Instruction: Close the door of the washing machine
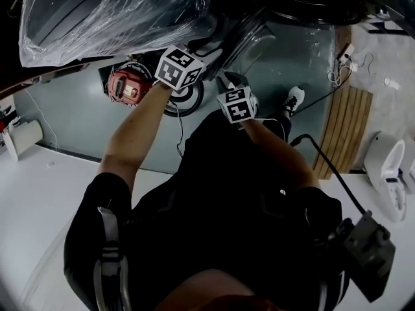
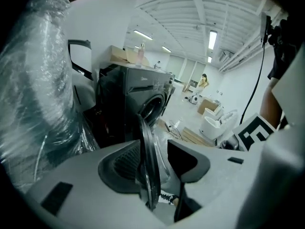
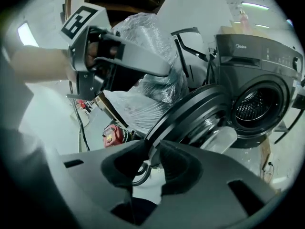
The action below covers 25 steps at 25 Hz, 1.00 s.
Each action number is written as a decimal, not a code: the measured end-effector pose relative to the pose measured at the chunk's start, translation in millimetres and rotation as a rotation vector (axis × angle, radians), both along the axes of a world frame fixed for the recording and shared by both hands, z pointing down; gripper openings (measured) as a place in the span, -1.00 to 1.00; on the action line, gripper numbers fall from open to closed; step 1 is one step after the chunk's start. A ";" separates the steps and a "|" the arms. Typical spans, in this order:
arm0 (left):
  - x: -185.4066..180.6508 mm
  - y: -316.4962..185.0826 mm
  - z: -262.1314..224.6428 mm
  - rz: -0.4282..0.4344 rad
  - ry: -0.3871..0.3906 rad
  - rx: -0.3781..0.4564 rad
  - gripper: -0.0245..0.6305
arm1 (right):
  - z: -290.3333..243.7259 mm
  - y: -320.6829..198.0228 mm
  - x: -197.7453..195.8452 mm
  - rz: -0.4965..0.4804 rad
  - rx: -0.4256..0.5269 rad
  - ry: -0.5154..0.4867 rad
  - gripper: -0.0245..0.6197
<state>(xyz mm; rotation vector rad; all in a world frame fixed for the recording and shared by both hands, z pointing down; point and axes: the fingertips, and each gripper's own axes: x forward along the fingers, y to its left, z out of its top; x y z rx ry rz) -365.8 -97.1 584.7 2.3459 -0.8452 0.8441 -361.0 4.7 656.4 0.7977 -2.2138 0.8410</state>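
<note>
A dark front-loading washing machine (image 3: 257,80) stands with its round door (image 3: 190,118) swung open, so the drum (image 3: 255,104) shows. In the right gripper view my right gripper (image 3: 153,151) is open, the door's lower rim sitting between its pads. The left gripper view shows the door (image 2: 145,147) edge-on. My left gripper (image 2: 155,149) is open around that rim, which lies close to the left pad (image 2: 119,163) with a clear gap to the right one. From the head view both marker cubes show, left gripper (image 1: 178,68) and right gripper (image 1: 235,103), but the jaws are hidden under them.
A big bundle wrapped in clear plastic (image 1: 97,11) sits close on the left of the door. A red tool (image 1: 126,86) lies on the floor below it. A wooden pallet (image 1: 347,128), white fixtures (image 1: 392,173) and cables are to the right.
</note>
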 end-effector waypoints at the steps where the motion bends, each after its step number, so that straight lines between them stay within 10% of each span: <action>1: 3.4 2.4 9.8 0.026 -0.008 -0.017 -0.39 | 6.3 5.2 -4.5 -0.005 -0.010 0.000 -0.56; 25: 25.4 19.8 94.7 0.120 -0.209 -0.136 -0.34 | 59.6 43.8 -21.5 0.035 -0.141 -0.009 -0.42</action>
